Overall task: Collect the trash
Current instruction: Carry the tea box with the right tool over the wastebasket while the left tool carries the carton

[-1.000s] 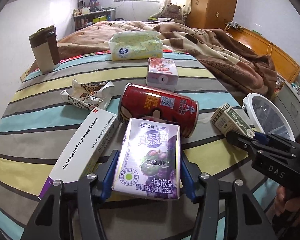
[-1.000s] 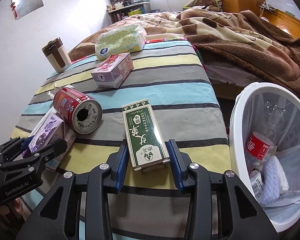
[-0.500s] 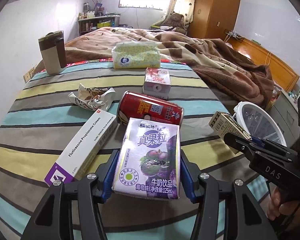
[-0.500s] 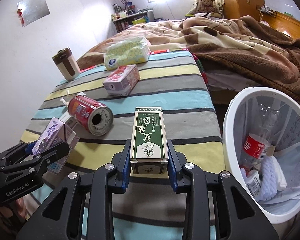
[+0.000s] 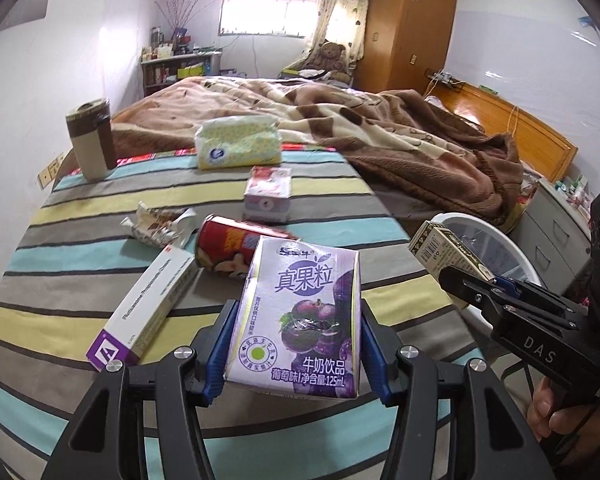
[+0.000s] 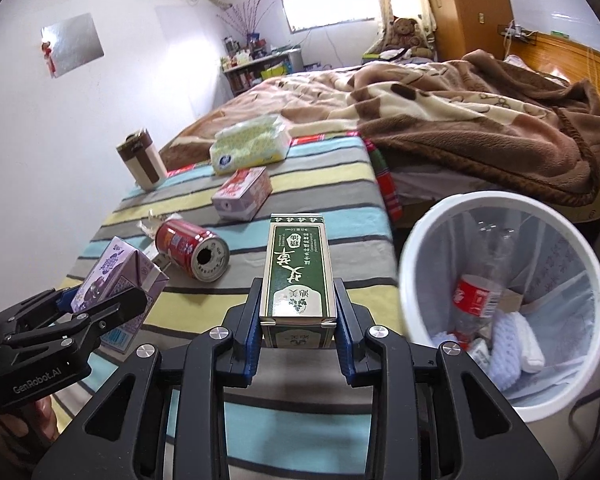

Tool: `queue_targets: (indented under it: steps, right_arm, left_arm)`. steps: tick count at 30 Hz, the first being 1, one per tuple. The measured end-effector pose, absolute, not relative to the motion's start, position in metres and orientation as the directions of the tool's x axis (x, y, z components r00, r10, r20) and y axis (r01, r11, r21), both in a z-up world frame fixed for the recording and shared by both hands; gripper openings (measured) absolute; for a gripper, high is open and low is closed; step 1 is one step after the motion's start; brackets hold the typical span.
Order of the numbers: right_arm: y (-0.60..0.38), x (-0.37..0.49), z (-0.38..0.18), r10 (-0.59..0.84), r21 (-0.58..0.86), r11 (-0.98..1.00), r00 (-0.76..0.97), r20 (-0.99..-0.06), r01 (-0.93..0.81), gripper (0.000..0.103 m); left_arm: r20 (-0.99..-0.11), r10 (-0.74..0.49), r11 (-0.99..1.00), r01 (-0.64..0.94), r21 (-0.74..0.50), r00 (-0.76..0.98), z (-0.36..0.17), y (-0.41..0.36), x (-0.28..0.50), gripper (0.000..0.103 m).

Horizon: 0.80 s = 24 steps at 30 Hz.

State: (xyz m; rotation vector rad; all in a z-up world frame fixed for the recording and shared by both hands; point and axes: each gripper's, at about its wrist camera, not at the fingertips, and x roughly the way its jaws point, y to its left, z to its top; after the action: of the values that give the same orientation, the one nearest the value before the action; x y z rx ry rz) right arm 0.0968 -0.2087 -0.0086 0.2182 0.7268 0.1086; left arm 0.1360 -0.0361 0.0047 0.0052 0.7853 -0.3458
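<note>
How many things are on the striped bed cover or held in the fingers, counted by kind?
Cartons and boxes: 4 (purple milk carton, green box, pink carton, cream box)
Cans: 1
Tissue packs: 1
Wrappers: 1
Cups: 1
Total: 8

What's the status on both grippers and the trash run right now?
Left gripper shut on purple milk carton. Right gripper shut on green box. White bin open, unobstructed.

1. Carton (image 5: 300, 316) is showing purple with dark grapes.
2. Box (image 6: 298, 276) is showing green and cream.
3. Can (image 6: 188, 246) is gleaming red.
4. Cloth (image 6: 332, 196) is running in grey, yellow and blue stripes.
5. Bin (image 6: 428, 232) is showing white.
</note>
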Motion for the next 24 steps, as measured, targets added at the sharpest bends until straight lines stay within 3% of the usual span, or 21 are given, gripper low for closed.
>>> queue_targets:
  steps: [24]
  right_arm:
    - [-0.308, 0.064, 0.002, -0.011, 0.224, 0.955, 0.780, -0.626, 0.194, 0.032]
  left_arm:
    - [-0.662, -0.451, 0.859, 0.494, -0.138, 0.599, 0.026, -0.162, 0.125, 0.056]
